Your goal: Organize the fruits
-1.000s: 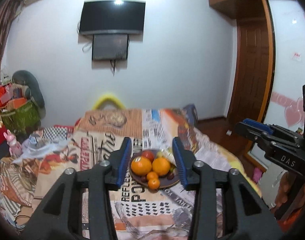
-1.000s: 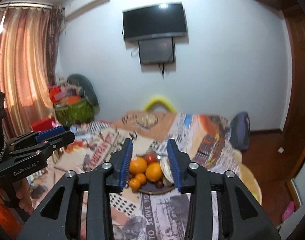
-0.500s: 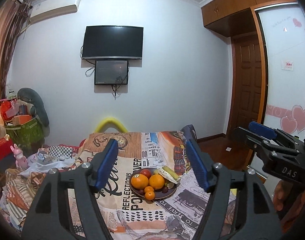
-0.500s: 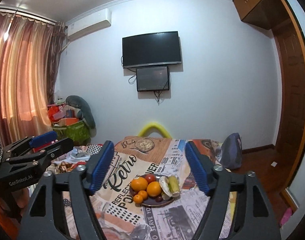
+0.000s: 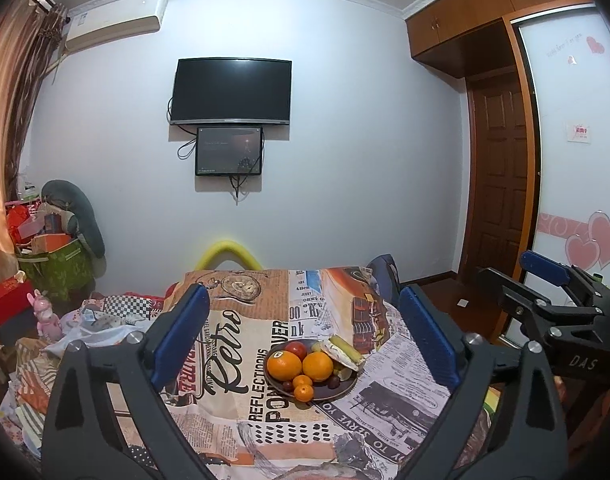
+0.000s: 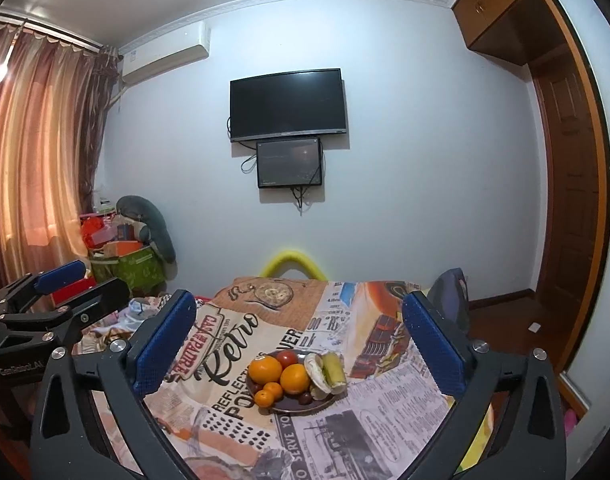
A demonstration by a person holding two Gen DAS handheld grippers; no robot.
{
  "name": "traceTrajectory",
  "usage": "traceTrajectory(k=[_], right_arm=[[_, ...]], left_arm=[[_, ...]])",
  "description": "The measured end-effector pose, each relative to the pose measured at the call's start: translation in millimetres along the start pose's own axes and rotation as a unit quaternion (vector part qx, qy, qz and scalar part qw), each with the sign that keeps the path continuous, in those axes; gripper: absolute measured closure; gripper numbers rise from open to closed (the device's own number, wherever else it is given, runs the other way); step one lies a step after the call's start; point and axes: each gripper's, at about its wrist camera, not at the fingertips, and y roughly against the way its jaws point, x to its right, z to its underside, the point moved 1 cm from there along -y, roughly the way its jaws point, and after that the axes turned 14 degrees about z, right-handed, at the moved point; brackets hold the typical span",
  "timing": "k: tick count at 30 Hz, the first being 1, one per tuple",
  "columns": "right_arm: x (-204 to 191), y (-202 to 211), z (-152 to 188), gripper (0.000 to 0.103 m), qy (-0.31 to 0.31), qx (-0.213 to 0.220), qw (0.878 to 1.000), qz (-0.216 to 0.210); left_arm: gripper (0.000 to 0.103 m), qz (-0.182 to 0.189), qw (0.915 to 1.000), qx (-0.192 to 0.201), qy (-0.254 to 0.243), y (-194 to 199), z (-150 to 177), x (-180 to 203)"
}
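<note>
A dark plate (image 5: 337,391) of fruit sits mid-table on a newspaper-print cloth: two large oranges (image 5: 284,365), two small tangerines (image 5: 303,392), a red tomato (image 5: 297,348), dark grapes and a wrapped banana (image 5: 345,350). The plate (image 6: 289,407) shows in the right wrist view too. My left gripper (image 5: 303,332) is wide open and empty, held back from and above the plate. My right gripper (image 6: 299,332) is also wide open and empty, at a similar distance. Each gripper sees the other at its frame edge.
The table cloth (image 5: 241,360) covers a table that ends near a yellow chair back (image 5: 228,250). Clutter, a green bag (image 5: 59,268) and toys lie to the left. A dark backpack (image 6: 449,292) and a wooden door (image 5: 497,184) are to the right. A TV (image 5: 233,92) hangs on the wall.
Both grippers have opened from narrow to wide and have pulled back and up from the plate, so the fruit looks smaller and more of the room shows.
</note>
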Motion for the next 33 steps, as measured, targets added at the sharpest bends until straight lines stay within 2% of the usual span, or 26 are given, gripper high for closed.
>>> traceTrajectory(k=[33], right_arm=[[5.8, 4.9, -4.5, 0.0, -0.005, 0.004, 1.0, 0.009]], left_arm=[[0.001, 0.005, 1.0, 0.001, 0.0, -3.3, -0.6, 2.0]])
